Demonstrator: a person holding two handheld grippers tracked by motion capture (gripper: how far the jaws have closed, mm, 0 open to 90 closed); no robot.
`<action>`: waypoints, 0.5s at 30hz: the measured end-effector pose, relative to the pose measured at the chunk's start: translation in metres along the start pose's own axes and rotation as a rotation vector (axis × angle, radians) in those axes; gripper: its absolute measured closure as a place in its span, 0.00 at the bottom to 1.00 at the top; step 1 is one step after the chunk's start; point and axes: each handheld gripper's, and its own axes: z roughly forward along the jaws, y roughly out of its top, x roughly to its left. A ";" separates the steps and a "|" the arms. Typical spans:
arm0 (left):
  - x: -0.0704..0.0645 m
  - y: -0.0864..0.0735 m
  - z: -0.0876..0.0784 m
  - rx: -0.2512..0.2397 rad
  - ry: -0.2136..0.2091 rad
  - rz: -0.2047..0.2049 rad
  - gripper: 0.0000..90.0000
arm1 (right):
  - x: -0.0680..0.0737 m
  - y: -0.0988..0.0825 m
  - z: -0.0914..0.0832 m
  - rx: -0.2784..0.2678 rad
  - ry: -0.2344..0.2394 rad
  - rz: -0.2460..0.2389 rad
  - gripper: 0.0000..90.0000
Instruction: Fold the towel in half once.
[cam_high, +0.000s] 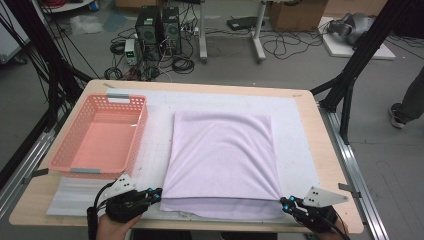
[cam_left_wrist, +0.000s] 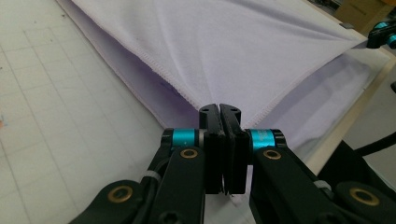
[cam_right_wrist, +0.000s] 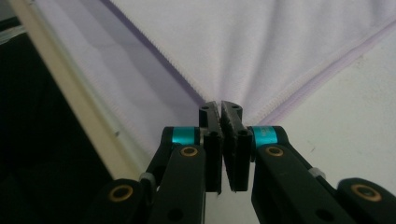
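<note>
Where the high view is looking down, a pale wooden table is carrying a white gridded mat, and beyond its far edge, toward 12 o'clock, a grey floor is showing tangled cables, two dark computer towers and a cardboard box. Black frame posts are standing at 2 o'clock and at 10 o'clock. A person's shoe is showing at 3 o'clock, off the table.

Sitting at 9 o'clock on the mat, a pink plastic basket is lying well apart from the grippers' tips.

A folded lilac cloth is lying flat at the table's centre, its near edge reaching toward 6 o'clock, with a lower layer peeking out under the top one.

At 7 o'clock the left gripper is pointing toward 3 o'clock, level with the table, a hand gripping it from below. Its jaws are clenching the cloth's near left corner; the left gripper view is showing the hem running into the closed pads.

At 5 o'clock the right gripper is pointing toward 10 o'clock. Its jaws are pinching the near right corner, the fabric puckering into them in the right gripper view.
</note>
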 end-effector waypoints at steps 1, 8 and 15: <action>-0.001 -0.001 -0.002 0.003 -0.004 0.000 0.98 | 0.002 -0.001 -0.003 0.006 0.002 -0.012 0.97; -0.013 -0.011 -0.010 0.057 -0.028 0.018 0.98 | 0.013 -0.008 -0.017 0.009 0.042 -0.030 0.97; -0.015 -0.017 -0.005 0.136 0.000 0.025 0.95 | 0.016 -0.015 -0.011 0.083 0.052 -0.033 0.90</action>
